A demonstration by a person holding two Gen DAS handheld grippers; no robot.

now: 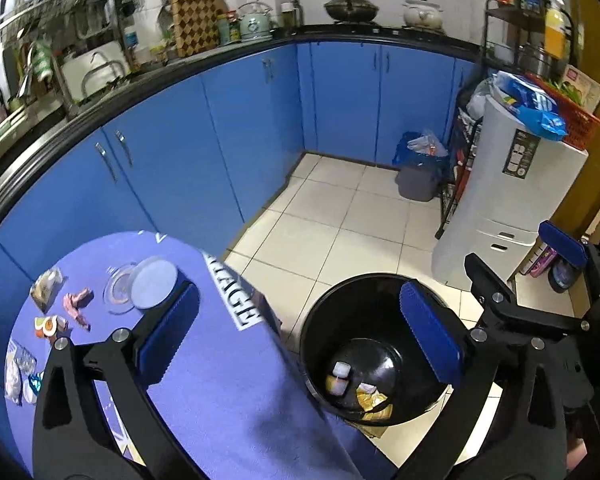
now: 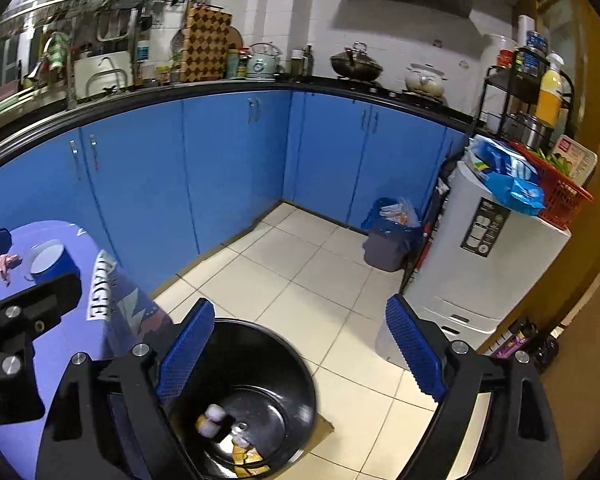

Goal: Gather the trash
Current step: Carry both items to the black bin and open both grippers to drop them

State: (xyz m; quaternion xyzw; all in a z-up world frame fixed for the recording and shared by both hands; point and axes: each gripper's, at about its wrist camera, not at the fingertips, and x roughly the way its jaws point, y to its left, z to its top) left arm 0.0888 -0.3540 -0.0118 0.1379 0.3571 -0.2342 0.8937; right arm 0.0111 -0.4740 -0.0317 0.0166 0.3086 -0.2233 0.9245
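Note:
A black bin (image 1: 352,312) stands on the tiled floor beside a table with a purple cloth (image 1: 220,380). Inside the bin lie a small white cup (image 1: 341,374) and a yellow wrapper (image 1: 374,402). My left gripper (image 1: 300,292) is open over the table's edge and the bin's rim, with nothing between its blue pads. My right gripper (image 2: 300,308) is open above the bin (image 2: 260,360) and holds nothing. On the cloth lie a pink wrapper (image 1: 78,306), a round lidded clear dish (image 1: 152,284), a snack packet (image 1: 46,288) and an orange-and-white wrapper (image 1: 50,326).
Blue cabinets (image 1: 180,152) run along the left and back. A grey bin with a blue bag (image 1: 418,172) stands in the far corner. Right of it is a white appliance (image 1: 512,200) with a red basket (image 1: 572,120) on top. Cardboard lies under the black bin.

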